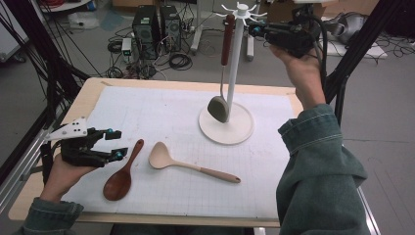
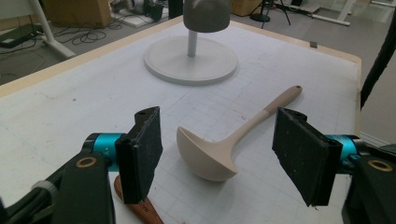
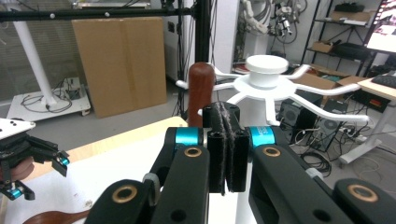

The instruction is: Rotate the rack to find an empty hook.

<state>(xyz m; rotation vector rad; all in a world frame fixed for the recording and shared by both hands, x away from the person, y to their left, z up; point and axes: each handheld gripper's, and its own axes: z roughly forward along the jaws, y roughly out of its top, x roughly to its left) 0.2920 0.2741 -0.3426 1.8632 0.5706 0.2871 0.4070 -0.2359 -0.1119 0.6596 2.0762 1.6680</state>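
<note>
Nearest the high camera, at 8 o'clock on the worktop (image 1: 161, 98), the left tongs (image 1: 116, 145) rest low in the person's hand with the jaws wide apart and nothing between them. This posture suits an approach: in the left gripper view the open pads (image 2: 144, 149) frame the cream ladle (image 2: 219, 151), so that ladle appears to be the next pick.

Just right of the left tongs lies the dark wooden spoon (image 1: 121, 175), bowl toward 6 o'clock, handle toward 12. Beside it, at centre, the cream ladle (image 1: 188, 162) lies flat, bowl at 9 o'clock, handle pointing to 3. Both lie free, well apart from the rack.

At 1 o'clock stands the white hanging rack (image 1: 235, 58) on its round base. A grey ladle (image 1: 222, 78) with a brown handle hangs from one hook, clear of the base.

At 2 o'clock, level with the rack top, the right tongs (image 1: 255, 30) are pressed together and empty, just beside the hooks, likely placed there after a release.
</note>
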